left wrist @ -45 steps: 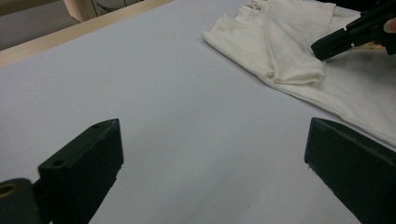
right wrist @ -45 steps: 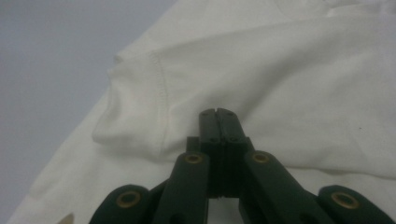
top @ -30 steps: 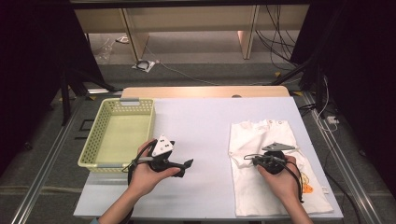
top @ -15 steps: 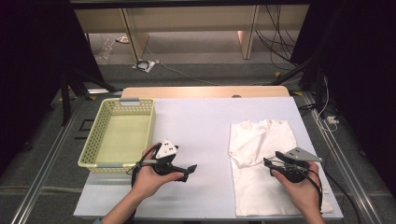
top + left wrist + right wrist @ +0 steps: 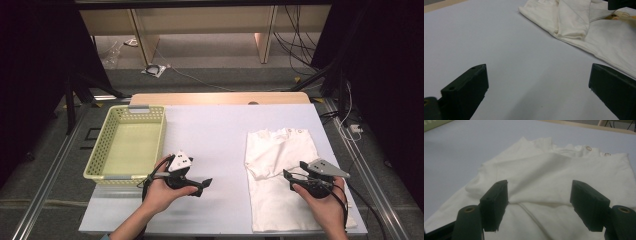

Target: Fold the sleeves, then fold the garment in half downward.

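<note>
White garment (image 5: pixel 282 175) lies flat on R half of the worktop (image 5: pixel 220 130), collar end w/ metal snaps toward the far edge, hem toward the person. Its left sleeve is folded inward over the body, making a raised fold.

Right claw (image 5: pixel 289 176), held in the person's R hand (image 5: pixel 322 200), sits over the mid-right part of the garment, tips pointing left across the cloth. Jaws have just been opening; in the right gripper view they stand wide apart w/ cloth (image 5: pixel 554 177) lying beneath and ahead between them, pads not pressing on it. Nothing gripped. The folded sleeve edge lies just ahead of the jaw tips; a seam line runs back under the gap. Can't tell if the lower jaw edges touch the fabric.

Left claw (image 5: pixel 206 184), in the L hand (image 5: pixel 162 192), is over bare worktop near the front edge, just right of the basket's (image 5: pixel 102 155) near corner, tips pointing right toward the garment. Left gripper view: jaws spread wide, empty, plain worktop between them; garment (image 5: pixel 579 22) well ahead, upper right, apart from the claw.

Yellow mesh basket sits on L side of worktop, well apart from the garment.
</note>
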The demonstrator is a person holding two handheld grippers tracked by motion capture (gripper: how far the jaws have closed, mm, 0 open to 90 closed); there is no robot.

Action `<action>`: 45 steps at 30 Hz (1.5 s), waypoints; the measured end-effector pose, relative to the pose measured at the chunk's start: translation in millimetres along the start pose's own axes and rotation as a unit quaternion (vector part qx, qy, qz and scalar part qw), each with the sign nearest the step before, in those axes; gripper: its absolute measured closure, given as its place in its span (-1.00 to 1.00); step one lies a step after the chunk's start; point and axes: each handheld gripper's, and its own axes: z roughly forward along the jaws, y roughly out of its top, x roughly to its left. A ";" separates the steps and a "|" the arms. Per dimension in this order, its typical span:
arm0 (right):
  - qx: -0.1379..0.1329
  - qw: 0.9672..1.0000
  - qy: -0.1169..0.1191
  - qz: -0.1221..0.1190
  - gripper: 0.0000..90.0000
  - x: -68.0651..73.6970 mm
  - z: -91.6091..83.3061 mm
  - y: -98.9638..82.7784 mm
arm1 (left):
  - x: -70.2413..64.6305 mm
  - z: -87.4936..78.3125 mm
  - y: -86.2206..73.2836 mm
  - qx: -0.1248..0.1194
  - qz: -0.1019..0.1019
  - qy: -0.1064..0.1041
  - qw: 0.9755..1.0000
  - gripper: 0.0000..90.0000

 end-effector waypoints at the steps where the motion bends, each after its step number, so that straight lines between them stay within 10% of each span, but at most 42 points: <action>1: 0.002 1.000 0.000 0.001 -0.30 0.5 -0.3 -0.4 | -0.6 0.2 0.2 0.000 0.001 0.000 1.000 -0.94; 18: 0.029 0.998 -0.057 0.017 -0.19 -30.1 -16.3 5.9 | -14.9 9.6 0.6 0.009 0.014 -0.012 1.000 -0.65; 31: 0.104 0.981 -0.111 0.119 0.20 -83.9 -29.7 -15.0 | -63.3 59.0 24.5 0.061 0.035 -0.079 0.994 0.13; 45: 0.153 0.973 -0.117 0.129 0.50 -94.0 -31.9 -24.7 | -92.9 110.1 33.1 0.110 0.052 -0.081 0.989 0.26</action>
